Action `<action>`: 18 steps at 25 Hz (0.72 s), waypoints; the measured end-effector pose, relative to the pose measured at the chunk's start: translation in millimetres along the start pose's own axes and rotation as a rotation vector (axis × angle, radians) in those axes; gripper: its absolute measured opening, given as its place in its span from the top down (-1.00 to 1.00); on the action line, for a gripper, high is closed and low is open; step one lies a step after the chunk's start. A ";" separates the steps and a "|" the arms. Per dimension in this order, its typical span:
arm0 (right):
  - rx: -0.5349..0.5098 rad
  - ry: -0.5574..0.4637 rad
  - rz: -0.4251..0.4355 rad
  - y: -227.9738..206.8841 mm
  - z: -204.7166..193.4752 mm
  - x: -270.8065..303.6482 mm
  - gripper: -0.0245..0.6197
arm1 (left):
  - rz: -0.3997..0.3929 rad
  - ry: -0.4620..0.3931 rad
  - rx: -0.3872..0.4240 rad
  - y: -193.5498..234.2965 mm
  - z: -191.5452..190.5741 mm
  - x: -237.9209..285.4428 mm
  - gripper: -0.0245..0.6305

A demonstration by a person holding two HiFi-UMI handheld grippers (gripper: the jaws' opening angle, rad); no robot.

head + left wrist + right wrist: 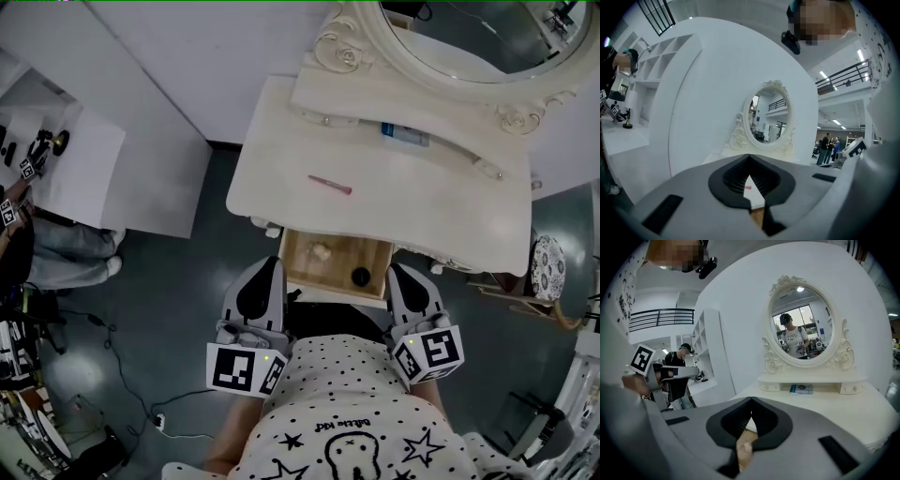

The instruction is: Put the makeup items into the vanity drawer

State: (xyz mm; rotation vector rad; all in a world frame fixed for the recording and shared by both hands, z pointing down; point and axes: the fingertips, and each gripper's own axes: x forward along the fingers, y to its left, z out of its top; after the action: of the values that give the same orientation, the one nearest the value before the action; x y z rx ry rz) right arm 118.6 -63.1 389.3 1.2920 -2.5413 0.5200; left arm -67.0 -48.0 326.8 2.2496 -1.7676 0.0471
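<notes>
Pink and thin, the stick (330,185) lies flat on the table (272,159), ahead of my left hand-held gripper (268,272) and past the open drawer (342,256); that drawer sits between the left one and my right hand-held gripper (401,277). A blue-and-white packet (405,135) rests further ahead of the right one, tucked under the low shelf (375,98) below the mirror (469,33). Both hand-held grippers are clenched on nothing, jaw tips pressed together, near the drawer's front corners. Inside the drawer I see a pale lump (321,251) and a small black round thing (361,276), so I judge the job partly done.

Risks as I read them:
- Reaching out with the jaws clenched would shove the stick rather than take it.
- The stick looks slim and round, so a nudge could send it rolling off the table's edge.
- Pinching it flat against the top may let it squirt out sideways.
- The packet has little room above it, so the right hand-held gripper could knock the shelf.
- Either hand-held gripper, or the person (356,412) close behind them, could bump the drawer front and slide it shut.
</notes>
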 end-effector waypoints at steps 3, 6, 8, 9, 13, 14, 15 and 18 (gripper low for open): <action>0.004 -0.004 -0.011 2.8 3.2 2.3 0.90 | -0.027 0.008 0.024 1.9 4.3 6.8 0.94; 0.015 -0.007 -0.026 2.9 4.3 5.3 0.90 | -0.045 0.013 0.035 3.9 6.9 11.5 0.94; 0.020 -0.007 -0.035 2.4 4.2 7.9 0.90 | -0.054 0.014 0.034 5.0 7.5 12.7 0.94; 0.019 -0.008 -0.037 2.6 4.7 9.6 0.90 | -0.058 0.015 0.033 5.4 7.4 12.8 0.94; 0.014 -0.027 -0.031 4.1 10.5 17.1 0.90 | -0.068 0.024 0.033 5.6 4.7 11.7 0.94; 0.003 -0.031 -0.027 4.9 13.3 19.4 0.90 | -0.066 0.025 0.029 6.8 4.3 10.7 0.94; -0.013 -0.035 -0.023 5.6 16.7 22.1 0.90 | -0.062 0.025 0.024 8.6 4.2 9.5 0.94; -0.096 -0.041 -0.007 7.2 28.1 34.7 0.90 | -0.051 0.024 0.013 15.6 2.7 6.1 0.94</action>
State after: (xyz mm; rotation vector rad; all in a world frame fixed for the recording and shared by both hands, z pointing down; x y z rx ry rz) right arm 91.2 -96.1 375.2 1.2899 -2.5593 0.3689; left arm -80.8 -57.8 328.5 2.2925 -1.7017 0.0748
